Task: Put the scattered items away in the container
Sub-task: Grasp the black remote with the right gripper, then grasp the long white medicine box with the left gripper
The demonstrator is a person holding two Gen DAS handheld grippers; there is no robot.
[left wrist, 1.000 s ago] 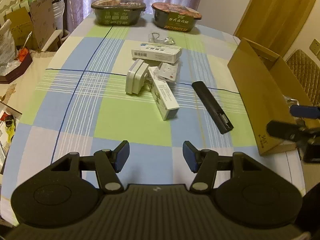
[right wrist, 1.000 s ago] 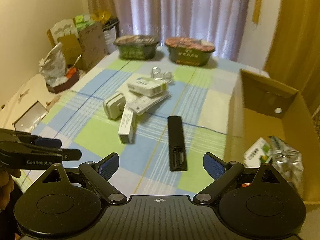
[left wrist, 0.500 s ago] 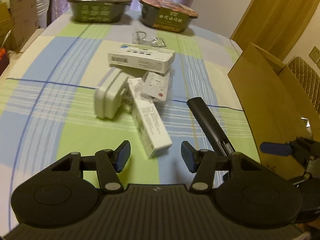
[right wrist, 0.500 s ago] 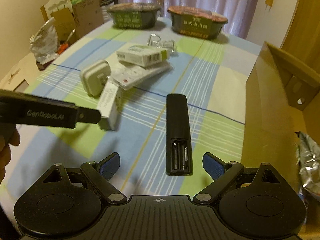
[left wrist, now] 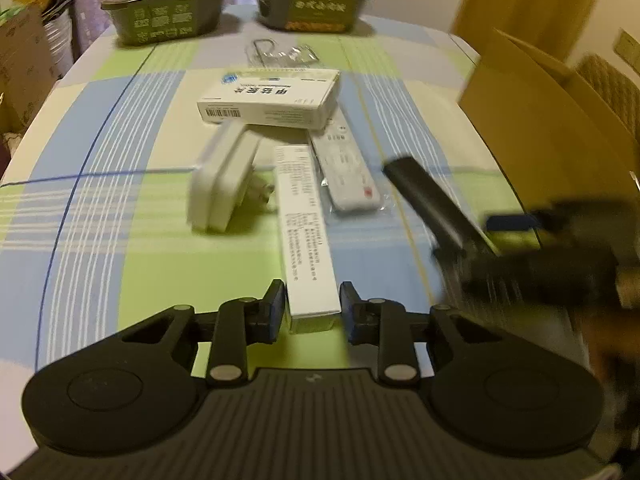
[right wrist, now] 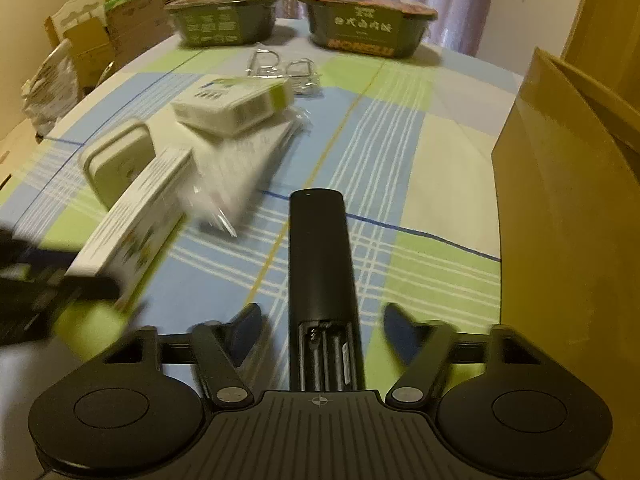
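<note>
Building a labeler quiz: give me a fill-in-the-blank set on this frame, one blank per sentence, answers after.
1. The left claw straddles the near end of the long white ____.
2. The black remote lies between the open fingers of the ____ claw.
3. The remote's battery compartment is ____, without a cover.
4. The cardboard box stands to the ____ of the remote.

Answers: box; right; open; right

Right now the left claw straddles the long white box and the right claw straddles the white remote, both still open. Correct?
One slip: the right claw straddles the black remote, as the right wrist view shows. The left claw does straddle the long white box, and both are open.
</note>
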